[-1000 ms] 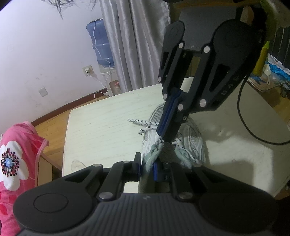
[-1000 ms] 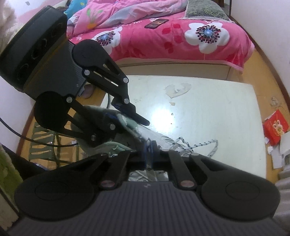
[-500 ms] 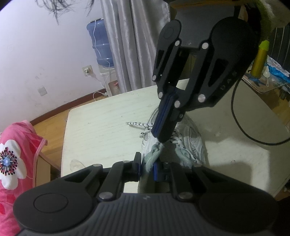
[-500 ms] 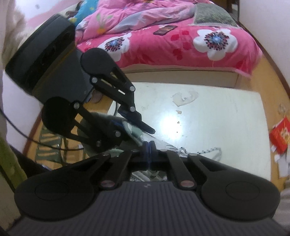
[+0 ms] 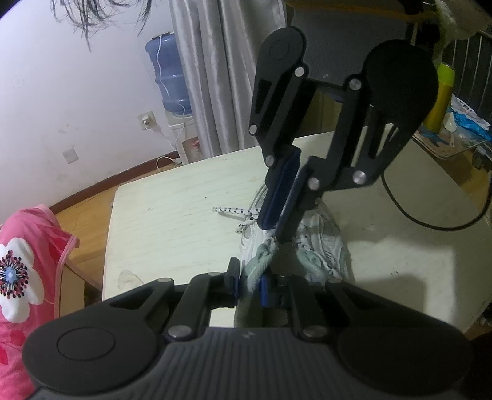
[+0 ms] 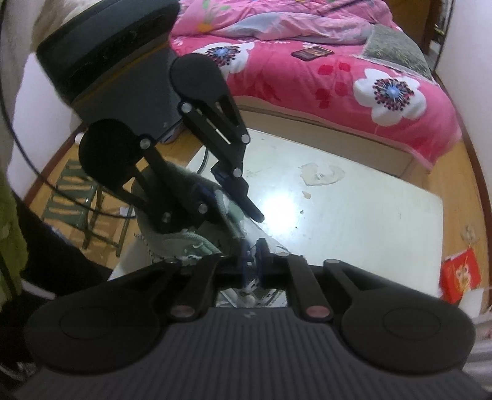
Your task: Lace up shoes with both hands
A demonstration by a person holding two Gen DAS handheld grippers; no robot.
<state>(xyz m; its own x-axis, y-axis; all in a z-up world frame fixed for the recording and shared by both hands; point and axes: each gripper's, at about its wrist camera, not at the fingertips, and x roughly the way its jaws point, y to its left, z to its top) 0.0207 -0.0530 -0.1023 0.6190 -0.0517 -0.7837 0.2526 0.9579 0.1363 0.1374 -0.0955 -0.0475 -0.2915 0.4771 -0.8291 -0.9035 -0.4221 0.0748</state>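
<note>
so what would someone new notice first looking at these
Probably the two black grippers meeting over the white sneaker mid-table: the left gripper pinches the shoe's grey-green collar, while the right gripper hangs just above the tongue, its jaws opening. Then the pink flowered bedspread beyond the table.

My left claw point(image 5: 249, 284) is matte black: a ribbed grey-black housing at the base, 2 round discs at its sides, and slotted link arms pinned with silver screws. Its fingers point(image 5: 232, 278) carry blue pads. My right claw point(image 5: 278, 227) is built the same, with 2 big round black discs, long cut-out slots in the links, silver rivets at every joint, and dark blue pads down the inner faces of its fingers. A black cable point(image 5: 430, 221) loops away behind it. Up by the right claw's block I wear a fuzzy cream sleeve point(image 5: 455, 18).
</note>
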